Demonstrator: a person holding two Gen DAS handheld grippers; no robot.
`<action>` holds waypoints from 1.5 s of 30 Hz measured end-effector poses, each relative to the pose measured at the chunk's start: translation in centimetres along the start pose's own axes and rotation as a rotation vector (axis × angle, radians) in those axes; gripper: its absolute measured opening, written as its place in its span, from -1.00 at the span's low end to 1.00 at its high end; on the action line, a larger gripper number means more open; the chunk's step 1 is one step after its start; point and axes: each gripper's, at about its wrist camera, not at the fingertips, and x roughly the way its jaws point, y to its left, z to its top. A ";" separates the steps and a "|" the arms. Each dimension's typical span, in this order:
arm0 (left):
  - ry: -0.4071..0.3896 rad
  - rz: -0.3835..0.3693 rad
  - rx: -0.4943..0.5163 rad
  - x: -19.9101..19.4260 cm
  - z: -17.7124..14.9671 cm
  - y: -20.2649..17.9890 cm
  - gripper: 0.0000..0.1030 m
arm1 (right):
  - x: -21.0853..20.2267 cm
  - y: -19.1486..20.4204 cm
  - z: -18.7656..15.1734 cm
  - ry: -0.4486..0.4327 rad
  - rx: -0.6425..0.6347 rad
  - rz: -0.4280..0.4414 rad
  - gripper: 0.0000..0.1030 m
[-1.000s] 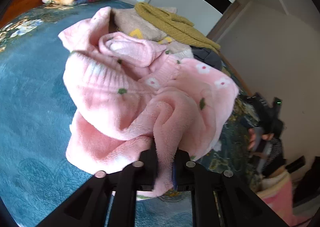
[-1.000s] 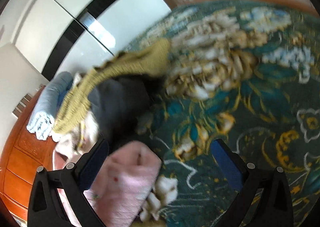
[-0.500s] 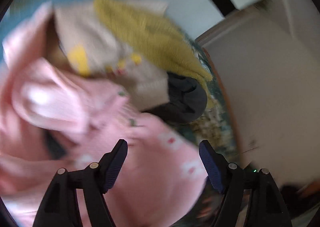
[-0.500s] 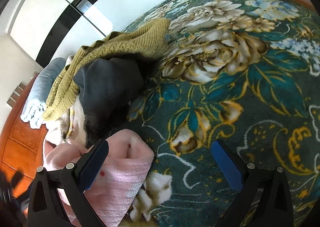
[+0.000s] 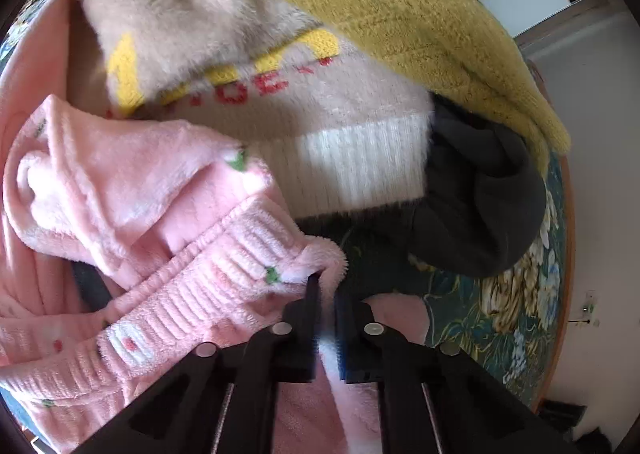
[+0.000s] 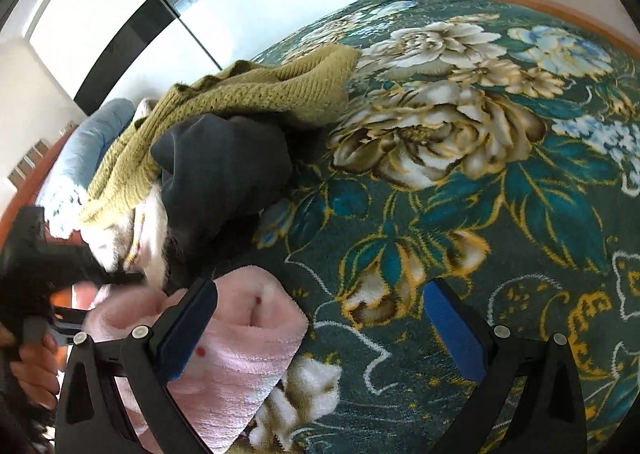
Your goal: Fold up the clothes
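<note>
A fluffy pink garment (image 5: 132, 222) with small flower prints lies crumpled on the bed, filling the lower left of the left wrist view. My left gripper (image 5: 327, 290) is shut on its ribbed edge at a corner. The same pink garment (image 6: 240, 338) shows at the lower left of the right wrist view. My right gripper (image 6: 320, 318) is open and empty, its left finger (image 6: 188, 318) over the pink fabric. The left gripper's body and the hand that holds it appear at the far left of that view.
A pile of clothes lies just beyond: a beige sweater (image 5: 256, 66) with yellow and red lettering, a mustard knit (image 5: 400, 2), a dark grey garment (image 5: 488, 206). The bed has a dark green floral blanket (image 6: 480, 182). A folded blue stack (image 6: 92, 142) sits far back.
My left gripper let go of the bunched pink garment, opened, moved toward the pile and shut on the garment's ribbed edge. My right gripper stayed open and hardly moved.
</note>
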 end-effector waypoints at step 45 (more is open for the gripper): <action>-0.706 -0.346 -0.313 -24.8 -15.8 38.7 -0.92 | -3.3 11.3 -11.1 0.287 -0.607 0.415 0.90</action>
